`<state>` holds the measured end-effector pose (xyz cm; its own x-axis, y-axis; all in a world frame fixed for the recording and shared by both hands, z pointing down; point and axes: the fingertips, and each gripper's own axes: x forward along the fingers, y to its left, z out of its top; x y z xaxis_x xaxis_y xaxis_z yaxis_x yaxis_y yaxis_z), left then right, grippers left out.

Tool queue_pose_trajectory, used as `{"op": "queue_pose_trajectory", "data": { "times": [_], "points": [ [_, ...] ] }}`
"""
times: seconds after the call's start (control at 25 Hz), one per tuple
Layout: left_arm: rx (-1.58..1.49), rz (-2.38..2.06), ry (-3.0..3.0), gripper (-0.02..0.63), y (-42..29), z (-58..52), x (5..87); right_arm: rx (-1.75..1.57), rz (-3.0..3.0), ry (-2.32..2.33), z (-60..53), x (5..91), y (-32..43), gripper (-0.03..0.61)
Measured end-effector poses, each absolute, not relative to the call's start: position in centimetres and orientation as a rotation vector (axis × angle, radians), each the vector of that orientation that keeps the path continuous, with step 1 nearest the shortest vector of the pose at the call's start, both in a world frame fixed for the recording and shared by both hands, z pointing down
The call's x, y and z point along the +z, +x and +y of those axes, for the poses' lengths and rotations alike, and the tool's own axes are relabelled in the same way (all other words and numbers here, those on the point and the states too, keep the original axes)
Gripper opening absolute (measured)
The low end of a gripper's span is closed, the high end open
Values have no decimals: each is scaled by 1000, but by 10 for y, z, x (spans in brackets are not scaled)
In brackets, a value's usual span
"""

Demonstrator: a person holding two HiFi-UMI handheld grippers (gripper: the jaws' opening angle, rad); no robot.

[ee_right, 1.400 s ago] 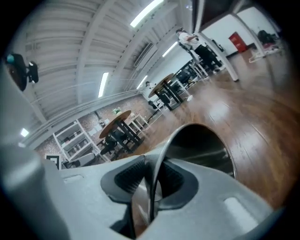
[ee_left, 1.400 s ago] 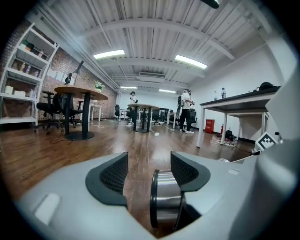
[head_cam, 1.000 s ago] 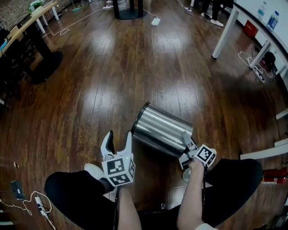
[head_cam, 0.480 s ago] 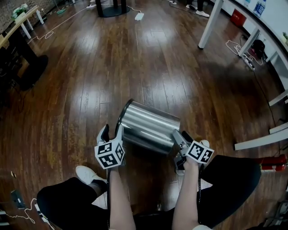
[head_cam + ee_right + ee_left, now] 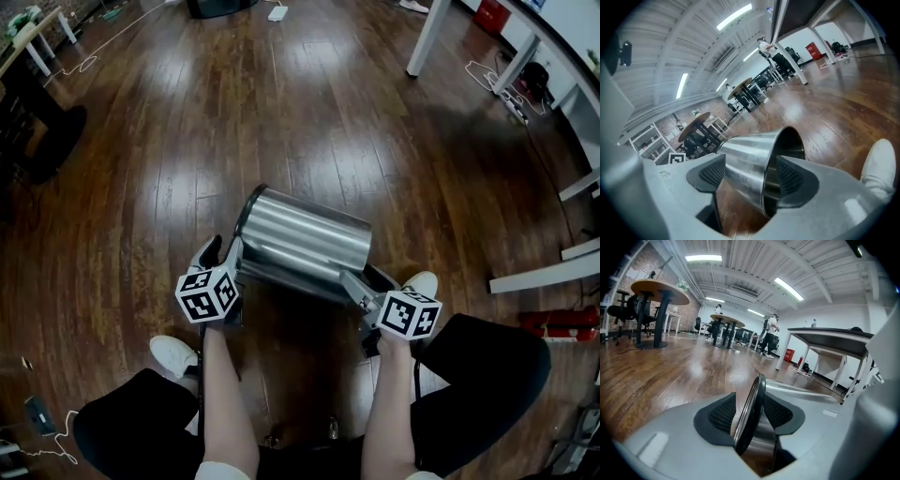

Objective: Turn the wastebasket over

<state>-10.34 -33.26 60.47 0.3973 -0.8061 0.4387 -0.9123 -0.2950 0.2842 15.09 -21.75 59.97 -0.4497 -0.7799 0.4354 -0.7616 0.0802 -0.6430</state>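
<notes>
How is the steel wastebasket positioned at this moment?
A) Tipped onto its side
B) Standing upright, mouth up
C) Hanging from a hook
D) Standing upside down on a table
A: the wastebasket is on its side above the wooden floor, with its curved wall facing up and its open mouth facing sideways.

The wastebasket (image 5: pixel 300 242) lies on its side on the floor (image 5: pixel 281 103), just before the person's knees. Its mouth is at the right beside the right shoe (image 5: pixel 420 282), its base at the left. A worktop (image 5: pixel 424 42) stands behind, well apart.
</notes>
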Motion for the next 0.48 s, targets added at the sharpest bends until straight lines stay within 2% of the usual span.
{"op": "queue_pose_trajectory", "data": {
  "times": [0.08, 0.2, 0.28, 0.4, 0.48],
  "points": [
    [257, -1433, 2204, 188, -98, -333, 605, -1339, 2296, -1643, -213, 606, 150, 327],
    [215, -1397, 2233, 103, -90, -333, 602, -1347, 2321, -1642, -209, 612, 146, 318],
    [218, -1402, 2244, 98, -87, -335, 601, -1358, 2345, -1636, -207, 614, 143, 299],
    [248, -1384, 2257, 91, -85, -334, 602, -1363, 2386, -1685, -205, 618, 144, 219],
    [293, -1361, 2267, 86, -85, -332, 602, -1332, 2439, -1763, -203, 623, 149, 135]
  ]
}}
